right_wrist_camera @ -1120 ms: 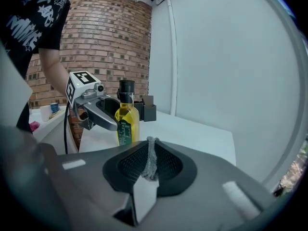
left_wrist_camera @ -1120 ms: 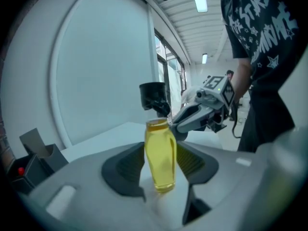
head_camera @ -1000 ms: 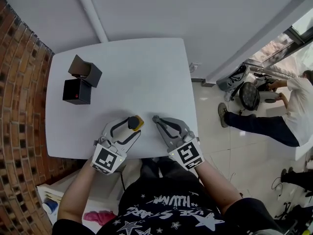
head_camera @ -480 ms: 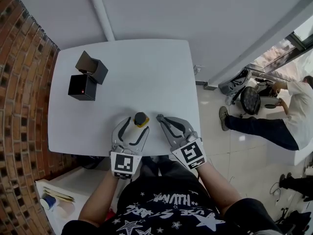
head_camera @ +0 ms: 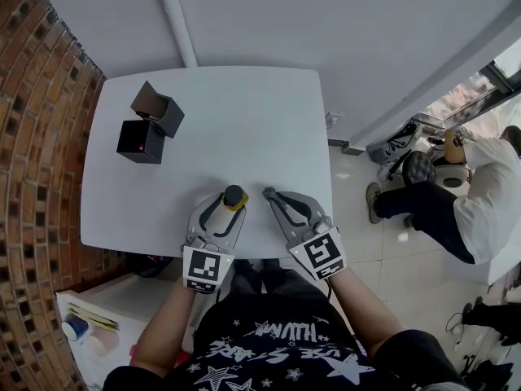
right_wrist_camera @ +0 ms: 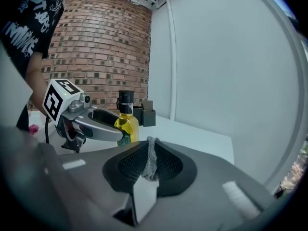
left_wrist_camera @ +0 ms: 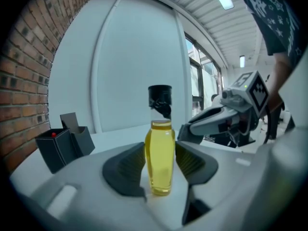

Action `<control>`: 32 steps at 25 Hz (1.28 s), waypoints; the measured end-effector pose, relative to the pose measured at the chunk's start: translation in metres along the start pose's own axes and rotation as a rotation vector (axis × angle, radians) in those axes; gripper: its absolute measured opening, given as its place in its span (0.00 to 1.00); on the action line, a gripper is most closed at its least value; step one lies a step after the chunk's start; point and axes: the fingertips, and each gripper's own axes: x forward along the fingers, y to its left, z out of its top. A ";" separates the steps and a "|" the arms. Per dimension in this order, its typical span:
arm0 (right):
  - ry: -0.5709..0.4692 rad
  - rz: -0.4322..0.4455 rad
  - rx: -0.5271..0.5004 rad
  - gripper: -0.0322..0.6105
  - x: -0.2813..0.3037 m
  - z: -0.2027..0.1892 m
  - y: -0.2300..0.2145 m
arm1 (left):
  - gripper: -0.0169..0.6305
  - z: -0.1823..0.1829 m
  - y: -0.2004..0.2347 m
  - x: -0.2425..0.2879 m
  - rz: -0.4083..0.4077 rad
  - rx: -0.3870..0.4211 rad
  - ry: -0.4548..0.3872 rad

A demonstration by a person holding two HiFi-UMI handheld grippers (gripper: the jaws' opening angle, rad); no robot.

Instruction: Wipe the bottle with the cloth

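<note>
- Upright on the white table (head_camera: 244, 120), close to its near edge: bottle (head_camera: 234, 197) of clear yellow liquid, black cap on top.
- Flanked on both sides by the ribbed black pads (left_wrist_camera: 127, 170) of the left gripper (head_camera: 229, 204), about half open and closing on the bottle; pads right against the lower body, apparently touching it, cap and neck clear above them.
- Just to the right of the bottle, not touching it: right gripper (head_camera: 267, 194), tips pointing at the same spot from the other side.
- Right jaws pressed together on the cloth (right_wrist_camera: 151, 158), a thin grey knitted strip pinched on edge between the pads, with a little showing above and below them.
- Cloth apart from the bottle; from the right gripper view, bottle beyond the tips and partly behind a finger of the left gripper.
- Both grippers low over the near edge of the table, marker cubes toward the person, bare forearms behind them.
- At the far left corner of the table, well apart from the bottle: two black boxes, one closed with a small red dot (head_camera: 141, 141), the other open and tilted (head_camera: 159, 110), touching or nearly so.
- Left of the table, a curved brick wall (head_camera: 41, 137); behind it, a pale wall with a white pipe (head_camera: 175, 15).
- Off to the right on the tiled floor, another person seated (head_camera: 480, 210).
</note>
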 end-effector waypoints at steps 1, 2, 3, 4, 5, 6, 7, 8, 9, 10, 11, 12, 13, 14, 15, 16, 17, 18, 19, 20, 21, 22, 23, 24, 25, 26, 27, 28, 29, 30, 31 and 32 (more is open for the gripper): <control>-0.005 0.003 0.001 0.11 0.000 0.001 0.000 | 0.33 0.000 0.000 -0.001 -0.022 0.010 -0.001; -0.010 0.005 0.002 0.11 0.001 0.002 0.000 | 0.33 0.000 0.000 -0.001 -0.046 0.023 -0.003; -0.015 0.008 0.005 0.11 0.001 0.003 0.000 | 0.32 -0.001 0.000 -0.002 -0.073 0.038 -0.004; -0.017 0.011 0.006 0.11 0.002 0.004 0.001 | 0.32 -0.001 0.000 -0.002 -0.100 0.054 -0.005; -0.017 0.014 0.008 0.11 0.002 0.004 0.002 | 0.32 -0.002 0.000 -0.003 -0.129 0.068 -0.005; -0.016 0.017 0.011 0.11 0.003 0.004 0.002 | 0.32 -0.002 0.001 -0.003 -0.159 0.081 -0.005; -0.013 0.019 0.015 0.11 0.003 0.004 0.003 | 0.32 -0.003 0.001 -0.003 -0.188 0.093 -0.004; -0.010 0.021 0.020 0.11 0.003 0.004 0.004 | 0.32 -0.003 0.001 -0.003 -0.217 0.105 -0.003; -0.008 0.022 0.026 0.11 0.003 0.004 0.005 | 0.32 -0.003 0.001 -0.003 -0.247 0.116 -0.001; -0.008 0.022 0.032 0.11 0.004 0.004 0.006 | 0.32 -0.002 0.001 -0.003 -0.277 0.128 0.002; -0.009 0.023 0.039 0.11 0.004 0.003 0.006 | 0.32 -0.001 0.001 -0.004 -0.309 0.141 0.006; -0.008 0.024 0.046 0.11 0.005 0.004 0.007 | 0.32 0.000 0.001 -0.004 -0.340 0.155 0.010; -0.006 0.024 0.054 0.11 0.005 0.004 0.008 | 0.32 -0.001 0.001 -0.004 -0.369 0.169 0.013; -0.007 0.023 0.060 0.11 0.005 0.006 0.008 | 0.32 -0.002 0.002 -0.004 -0.392 0.181 0.016; -0.012 0.020 0.067 0.11 0.006 0.008 0.008 | 0.32 -0.003 0.002 -0.004 -0.408 0.191 0.020; -0.021 0.017 0.074 0.11 0.007 0.010 0.008 | 0.32 -0.002 0.003 -0.004 -0.417 0.200 0.025; -0.031 0.013 0.082 0.11 0.007 0.014 0.008 | 0.32 0.000 0.003 -0.004 -0.420 0.208 0.032; -0.042 0.011 0.094 0.11 0.008 0.019 0.008 | 0.32 0.002 0.002 -0.005 -0.420 0.214 0.039; -0.053 0.012 0.108 0.11 0.008 0.024 0.008 | 0.34 0.003 0.002 -0.006 -0.415 0.212 0.041; -0.065 0.014 0.125 0.11 0.007 0.031 0.008 | 0.42 0.002 0.002 -0.007 -0.402 0.195 0.032; -0.078 0.018 0.145 0.11 0.007 0.037 0.008 | 0.45 0.001 0.003 -0.010 -0.379 0.163 0.014; -0.092 0.024 0.166 0.11 0.006 0.043 0.008 | 0.45 0.001 0.006 -0.014 -0.350 0.126 -0.004; -0.105 0.032 0.188 0.11 0.006 0.049 0.008 | 0.45 0.002 0.008 -0.018 -0.317 0.096 -0.016; -0.118 0.039 0.210 0.11 0.005 0.053 0.008 | 0.45 0.003 0.011 -0.023 -0.283 0.073 -0.020; -0.130 0.044 0.229 0.11 0.005 0.054 0.007 | 0.45 0.003 0.013 -0.027 -0.250 0.055 -0.018; -0.142 0.047 0.246 0.11 0.006 0.054 0.004 | 0.45 0.003 0.015 -0.032 -0.220 0.037 -0.012; -0.149 0.049 0.265 0.11 0.007 0.053 0.003 | 0.45 0.002 0.018 -0.036 -0.191 0.018 -0.006; -0.153 0.052 0.286 0.11 0.009 0.052 0.002 | 0.45 -0.001 0.020 -0.040 -0.165 -0.001 -0.001; -0.153 0.053 0.307 0.11 0.011 0.051 0.001 | 0.45 -0.004 0.020 -0.044 -0.144 -0.021 0.007; -0.152 0.054 0.327 0.11 0.012 0.050 0.002 | 0.45 -0.005 0.021 -0.047 -0.127 -0.039 0.014; -0.151 0.056 0.345 0.11 0.014 0.049 0.003 | 0.45 -0.006 0.021 -0.050 -0.111 -0.055 0.017; -0.150 0.057 0.359 0.11 0.015 0.047 0.004 | 0.45 -0.007 0.021 -0.051 -0.095 -0.070 0.018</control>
